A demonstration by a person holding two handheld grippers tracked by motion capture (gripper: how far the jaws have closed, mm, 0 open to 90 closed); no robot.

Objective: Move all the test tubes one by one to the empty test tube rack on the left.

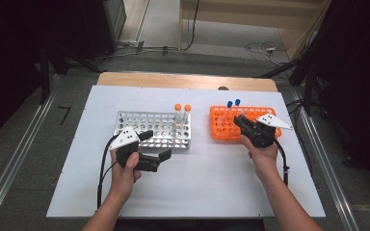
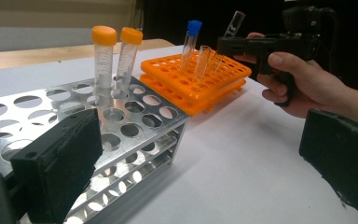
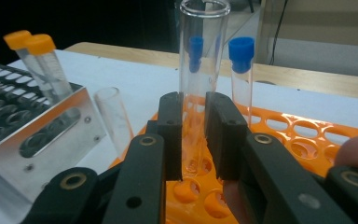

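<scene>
White tabletop [image 1: 197,187]. Right gripper [image 3: 193,135] is clamped on an uncapped clear glass tube [image 3: 200,56] above the orange plastic rack [image 3: 307,135]; left gripper [image 2: 200,154] idles, jaws apart. Advice: lift the tube vertically and clear neighbouring blue-capped tubes [image 3: 241,70].

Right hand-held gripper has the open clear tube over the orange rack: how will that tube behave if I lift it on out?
The clear tube looks thin-walled and empty, so probably light but fragile; squeeze gently. Its smooth round wall sits between the flat pads of the right hand-held gripper, so it may slip or swing. Laid on the table, it would likely roll.
</scene>
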